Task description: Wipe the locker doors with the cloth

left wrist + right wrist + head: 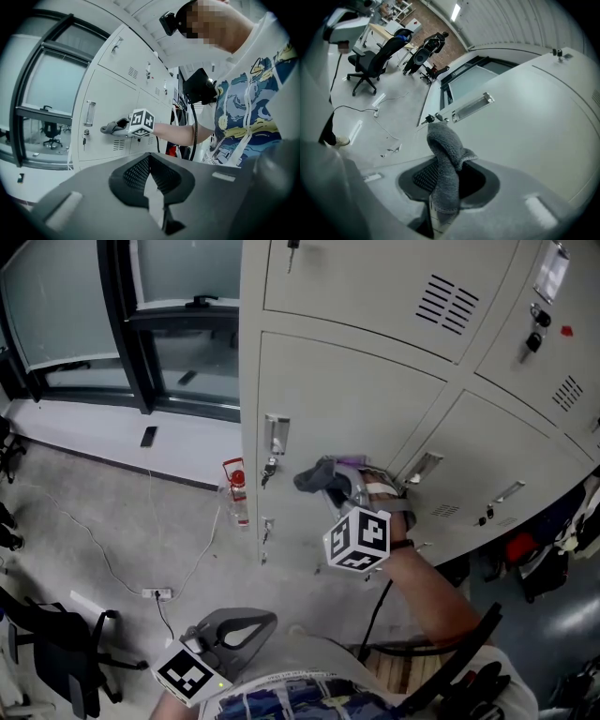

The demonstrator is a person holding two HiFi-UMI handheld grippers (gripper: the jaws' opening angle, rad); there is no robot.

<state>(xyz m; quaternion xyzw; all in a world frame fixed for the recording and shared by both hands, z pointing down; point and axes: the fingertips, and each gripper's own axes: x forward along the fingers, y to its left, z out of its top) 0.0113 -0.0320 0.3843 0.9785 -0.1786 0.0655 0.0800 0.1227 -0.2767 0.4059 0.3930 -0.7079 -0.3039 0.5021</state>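
Pale grey locker doors (356, 409) fill the upper right of the head view. My right gripper (334, 482) is shut on a grey fluffy cloth (317, 476) and holds it against the middle door, just right of the door's handle (276, 434) and keyed lock (269, 470). In the right gripper view the cloth (445, 154) curls up out of the jaws, close to the door (525, 122). My left gripper (246, 624) hangs low by the person's body, away from the lockers, its jaws together and empty (152, 192). The left gripper view shows the cloth (112, 126) on the door from the side.
A spray bottle with a red top (236, 491) stands on the floor at the locker's left corner. A power strip with cable (157, 593) lies on the floor, an office chair (56, 643) stands bottom left. Dark-framed windows (178, 296) run behind. Bags (525, 559) sit at right.
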